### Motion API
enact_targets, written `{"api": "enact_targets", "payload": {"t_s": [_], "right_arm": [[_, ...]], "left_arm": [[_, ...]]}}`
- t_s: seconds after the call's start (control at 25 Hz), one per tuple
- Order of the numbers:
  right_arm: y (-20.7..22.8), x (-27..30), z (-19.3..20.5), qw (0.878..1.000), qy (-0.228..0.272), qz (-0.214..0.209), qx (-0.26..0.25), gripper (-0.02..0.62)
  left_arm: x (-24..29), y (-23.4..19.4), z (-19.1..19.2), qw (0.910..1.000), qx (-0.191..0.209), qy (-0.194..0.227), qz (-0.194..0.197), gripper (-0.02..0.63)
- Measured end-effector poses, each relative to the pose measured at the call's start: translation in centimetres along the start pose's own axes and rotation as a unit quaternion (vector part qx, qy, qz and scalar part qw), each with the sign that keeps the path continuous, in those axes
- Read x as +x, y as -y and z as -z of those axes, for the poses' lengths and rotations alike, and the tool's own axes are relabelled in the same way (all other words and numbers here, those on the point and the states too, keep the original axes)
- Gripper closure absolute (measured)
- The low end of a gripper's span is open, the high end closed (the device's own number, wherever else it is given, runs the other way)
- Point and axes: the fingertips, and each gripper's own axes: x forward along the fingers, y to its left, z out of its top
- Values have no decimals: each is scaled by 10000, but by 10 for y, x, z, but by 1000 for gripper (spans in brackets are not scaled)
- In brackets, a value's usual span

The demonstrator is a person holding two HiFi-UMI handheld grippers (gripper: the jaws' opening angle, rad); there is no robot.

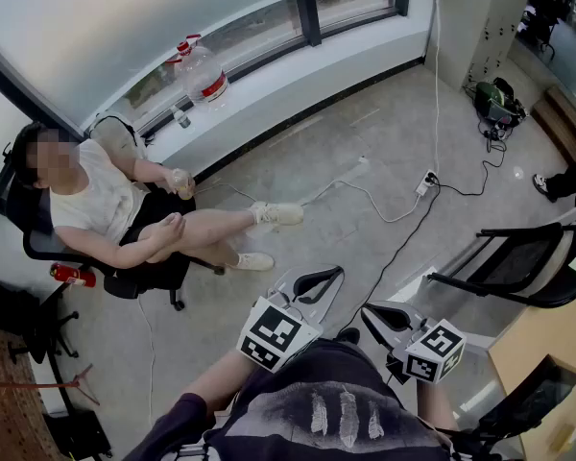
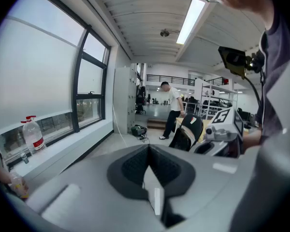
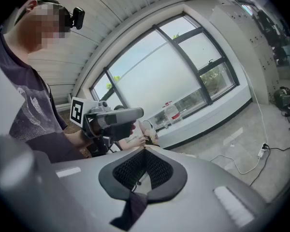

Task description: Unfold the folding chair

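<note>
Task not started — folding chair [image 1: 523, 262] at right edge untouched; left hand-held gripper [image 1: 317, 281], right hand-held gripper [image 1: 386, 317] — both closed, empty.

Left bare grey floor [image 1: 365, 133] open straight ahead of the left gripper [image 1: 328, 277] and right gripper [image 1: 374, 317], crossed only by a black cable [image 1: 403, 238] and a white cable [image 1: 376, 211] lying flat near a power strip [image 1: 428, 181]. Blocked the left side with a seated person [image 1: 106, 209] whose legs [image 1: 226, 224] stretched out over the floor, and closed the far side with a window sill [image 1: 298, 89] bearing a water bottle [image 1: 204, 73]. Crowded the right with the black folding chair [image 1: 518, 262] near the right gripper, plus a bag [image 1: 497, 104] by the far wall.
</note>
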Motion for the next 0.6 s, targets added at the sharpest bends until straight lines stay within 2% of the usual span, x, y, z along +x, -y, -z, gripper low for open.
{"api": "enact_targets", "payload": {"t_s": [0.24, 0.6], "right_arm": [[14, -14, -3, 9993, 167, 304, 123, 594], [51, -3, -30, 9928, -6, 1190, 104, 594]], "left_arm": [[22, 8, -11, 9994, 134, 27, 323, 606], [66, -24, -28, 9941, 8, 261, 1049, 606]]}}
